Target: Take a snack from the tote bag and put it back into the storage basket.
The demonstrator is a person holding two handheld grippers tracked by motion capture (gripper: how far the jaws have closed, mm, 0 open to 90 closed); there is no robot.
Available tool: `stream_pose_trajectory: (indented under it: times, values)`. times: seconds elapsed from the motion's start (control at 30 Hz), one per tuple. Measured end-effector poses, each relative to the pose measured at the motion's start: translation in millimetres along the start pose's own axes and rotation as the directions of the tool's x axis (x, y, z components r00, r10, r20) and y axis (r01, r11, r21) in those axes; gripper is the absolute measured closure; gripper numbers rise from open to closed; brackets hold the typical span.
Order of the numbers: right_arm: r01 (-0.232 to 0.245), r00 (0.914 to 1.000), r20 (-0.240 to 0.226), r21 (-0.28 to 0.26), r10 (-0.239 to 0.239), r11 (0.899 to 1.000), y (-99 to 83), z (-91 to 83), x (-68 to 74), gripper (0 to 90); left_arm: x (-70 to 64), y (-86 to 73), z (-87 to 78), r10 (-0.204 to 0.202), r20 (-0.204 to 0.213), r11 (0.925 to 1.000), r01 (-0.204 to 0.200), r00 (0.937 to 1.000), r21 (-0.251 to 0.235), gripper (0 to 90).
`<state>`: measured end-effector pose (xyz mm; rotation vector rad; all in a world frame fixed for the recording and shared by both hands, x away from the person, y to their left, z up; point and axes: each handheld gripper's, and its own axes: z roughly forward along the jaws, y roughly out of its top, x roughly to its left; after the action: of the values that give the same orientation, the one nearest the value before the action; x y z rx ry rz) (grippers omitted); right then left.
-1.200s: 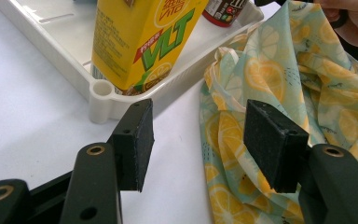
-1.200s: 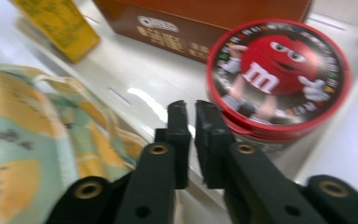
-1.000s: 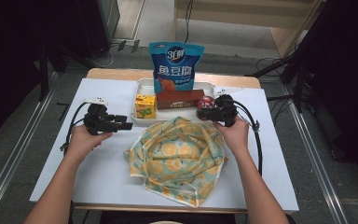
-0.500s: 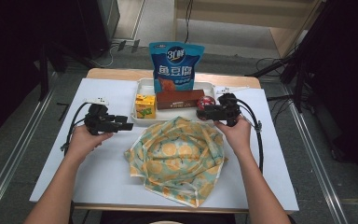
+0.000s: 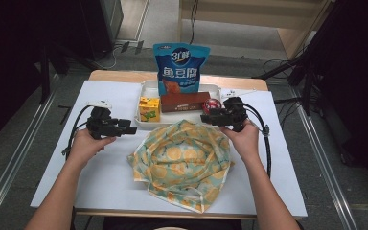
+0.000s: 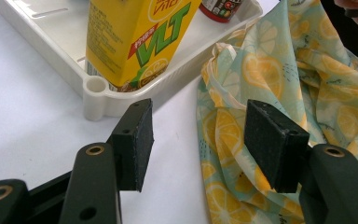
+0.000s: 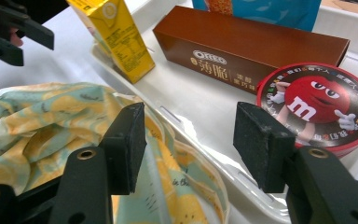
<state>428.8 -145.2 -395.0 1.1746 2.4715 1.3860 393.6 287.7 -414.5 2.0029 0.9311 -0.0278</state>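
A cloth bag [image 5: 182, 160] printed with lemons lies open-mouthed on the white table, just in front of a white tray [image 5: 146, 87]. The tray holds a yellow drink carton [image 5: 149, 109], a brown Oreo box [image 5: 185, 101], a round red M&M tin [image 5: 212, 105] and an upright blue snack pouch [image 5: 181, 67]. My left gripper [image 5: 126, 129] is open at the bag's left edge, its jaws level with the tray corner [image 6: 96, 93] and the carton [image 6: 135, 37]. My right gripper [image 5: 206, 118] is open over the bag's far rim [image 7: 168, 140], close to the tin [image 7: 317, 105] and the box [image 7: 242, 46].
The table's wooden far edge [image 5: 120, 75] shows behind the tray. Cables trail from both grippers across the white tabletop [image 5: 100, 172]. Dark floor and metal rails [image 5: 9, 182] surround the table. The left gripper [image 7: 9, 28] appears at the top left of the right gripper view.
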Motion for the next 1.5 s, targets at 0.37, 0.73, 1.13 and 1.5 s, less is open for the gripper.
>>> stream_pose_trajectory:
  times: [0.37,0.73,1.13,1.5]
  values:
    - [0.024,0.9997,-0.009,-0.007,-0.024,1.000,-7.8,-14.3,13.3,44.2,-4.8,0.7,-2.2,0.003,0.000,1.0000,-0.003,1.0000,-0.001,42.5]
    - [0.053,0.9984,-0.020,-0.021,-0.053,0.998,-20.1,-30.7,30.5,43.9,-7.5,1.1,-0.2,0.007,0.005,1.0000,-0.007,1.0000,0.003,42.3]
    - [0.078,0.9965,-0.029,-0.035,-0.079,0.996,-39.4,-41.8,45.6,43.5,-7.2,0.9,0.2,0.007,0.006,0.9999,-0.007,1.0000,0.007,42.3]
    - [0.074,0.9972,-0.005,-0.040,-0.074,0.996,-54.3,-47.5,37.2,41.4,-6.2,0.4,1.5,0.010,0.009,0.9999,-0.010,0.9999,0.006,42.1]
